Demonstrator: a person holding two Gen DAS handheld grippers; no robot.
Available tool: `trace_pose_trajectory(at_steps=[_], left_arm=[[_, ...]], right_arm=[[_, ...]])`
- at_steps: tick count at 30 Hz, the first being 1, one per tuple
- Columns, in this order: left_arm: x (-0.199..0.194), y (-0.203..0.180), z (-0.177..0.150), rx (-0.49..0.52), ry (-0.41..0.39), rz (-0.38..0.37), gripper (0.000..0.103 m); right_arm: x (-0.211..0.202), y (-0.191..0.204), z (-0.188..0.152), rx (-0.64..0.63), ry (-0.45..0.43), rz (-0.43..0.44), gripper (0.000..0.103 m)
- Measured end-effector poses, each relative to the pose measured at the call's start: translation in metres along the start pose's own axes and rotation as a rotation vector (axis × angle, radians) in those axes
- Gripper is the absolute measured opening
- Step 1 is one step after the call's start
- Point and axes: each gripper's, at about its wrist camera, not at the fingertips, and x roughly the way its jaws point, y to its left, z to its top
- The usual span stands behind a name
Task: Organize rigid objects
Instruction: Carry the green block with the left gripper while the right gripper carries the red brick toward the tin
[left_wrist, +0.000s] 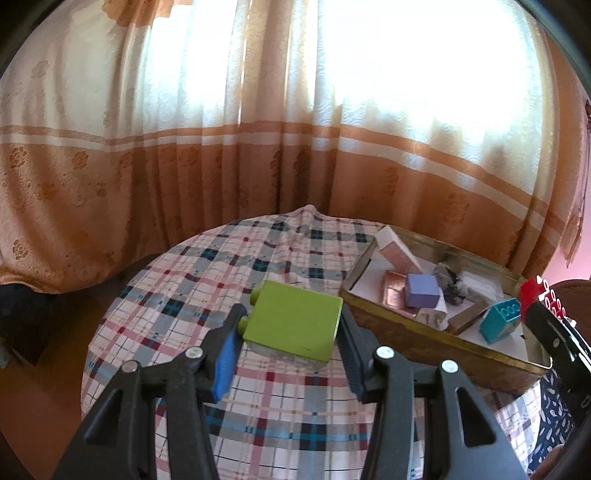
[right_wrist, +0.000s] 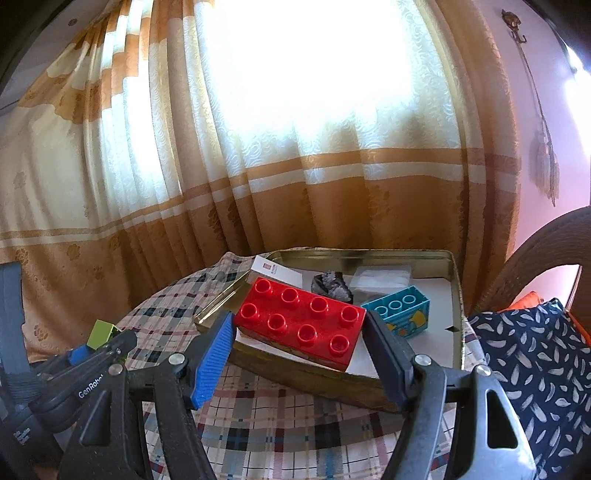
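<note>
Left gripper (left_wrist: 290, 334) clamps green brick (left_wrist: 295, 319), right gripper (right_wrist: 301, 341) clamps red brick (right_wrist: 301, 321) over near tin (right_wrist: 456, 291) edge, likely both bound inside.

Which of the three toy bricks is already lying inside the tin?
The teal brick lies in the tin. The red brick and green brick are each held in a gripper.

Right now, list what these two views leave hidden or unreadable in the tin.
- Right wrist view: the red brick in the right gripper covers the metal tin floor behind it.
- Right wrist view: print on the white box is too small.
- Left wrist view: the tin's right end is cut off by the right gripper; the grey lump is too blurred to identify.
</note>
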Motion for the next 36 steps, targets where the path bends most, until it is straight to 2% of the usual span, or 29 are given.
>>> trace_pose_trajectory(at_steps=[20,36], left_arm=[[-0.001,-0.043,0.013,0.061,0.001,-0.091,0.049],[0.002,-0.073,0.016,0.118,0.007,-0.133,0.049]], right_arm=[[-0.010,-0.039,0.014,0.060,-0.031,-0.073,0.073],[-0.015,-0.061,0.022,0.094,-0.053,-0.125,0.073]])
